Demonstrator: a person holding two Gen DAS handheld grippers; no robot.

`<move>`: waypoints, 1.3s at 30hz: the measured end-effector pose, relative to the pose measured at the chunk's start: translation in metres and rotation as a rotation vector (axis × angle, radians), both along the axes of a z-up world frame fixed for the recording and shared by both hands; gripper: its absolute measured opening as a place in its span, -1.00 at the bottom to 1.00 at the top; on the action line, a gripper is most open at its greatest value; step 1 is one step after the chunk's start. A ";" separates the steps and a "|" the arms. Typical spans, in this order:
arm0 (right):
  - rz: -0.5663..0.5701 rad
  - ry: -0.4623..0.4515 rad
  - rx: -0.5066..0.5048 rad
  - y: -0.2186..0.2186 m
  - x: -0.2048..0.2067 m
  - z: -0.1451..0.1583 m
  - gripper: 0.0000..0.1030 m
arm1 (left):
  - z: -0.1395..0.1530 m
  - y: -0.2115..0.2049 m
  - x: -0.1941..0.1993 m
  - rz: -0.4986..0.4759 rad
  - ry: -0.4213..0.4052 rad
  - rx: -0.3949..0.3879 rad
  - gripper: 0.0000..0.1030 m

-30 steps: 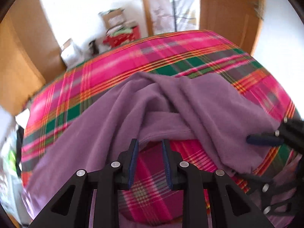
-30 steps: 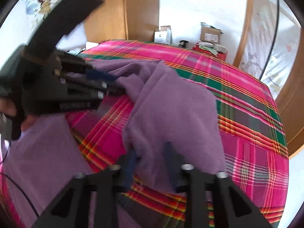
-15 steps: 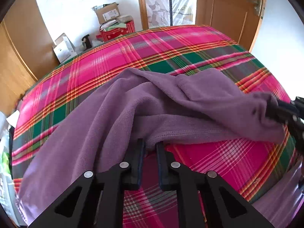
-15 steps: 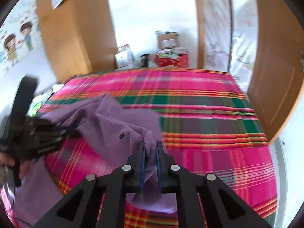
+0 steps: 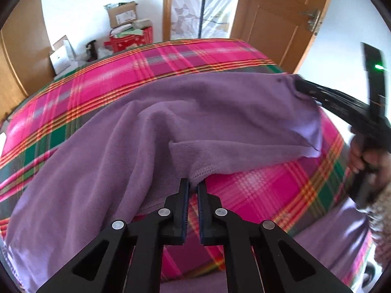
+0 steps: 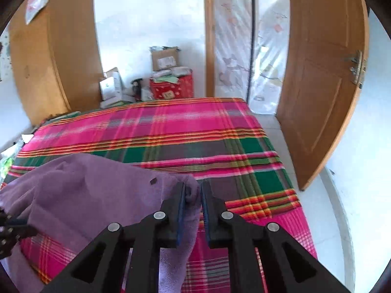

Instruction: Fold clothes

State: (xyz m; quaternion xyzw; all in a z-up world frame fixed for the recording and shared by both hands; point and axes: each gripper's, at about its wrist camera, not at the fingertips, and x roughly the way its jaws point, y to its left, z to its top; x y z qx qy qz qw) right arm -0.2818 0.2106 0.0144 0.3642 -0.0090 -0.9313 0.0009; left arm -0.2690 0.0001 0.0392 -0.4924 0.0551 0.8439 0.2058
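Above the plaid bedspread (image 6: 220, 131) the purple garment (image 5: 195, 112) hangs stretched: left gripper (image 5: 193, 190) and right gripper (image 6: 193, 193), jaws nearly closed, each pinch an edge, seemingly lifting to fold

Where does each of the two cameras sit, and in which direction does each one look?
Left wrist view: sits on the left gripper, looking along its fingers across the plaid bed toward the far wall; it is shut on the purple garment; the right gripper and the person's right hand show at the right.
Right wrist view: sits on the right gripper, facing the same wall and the wooden door; it pinches the garment too.
Shared: bed, garment, red box by the wall.
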 end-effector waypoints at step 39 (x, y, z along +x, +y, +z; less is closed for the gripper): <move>0.506 -0.014 0.191 -0.108 0.049 -0.011 -0.87 | 0.008 -0.179 0.009 0.460 -0.175 0.158 -0.76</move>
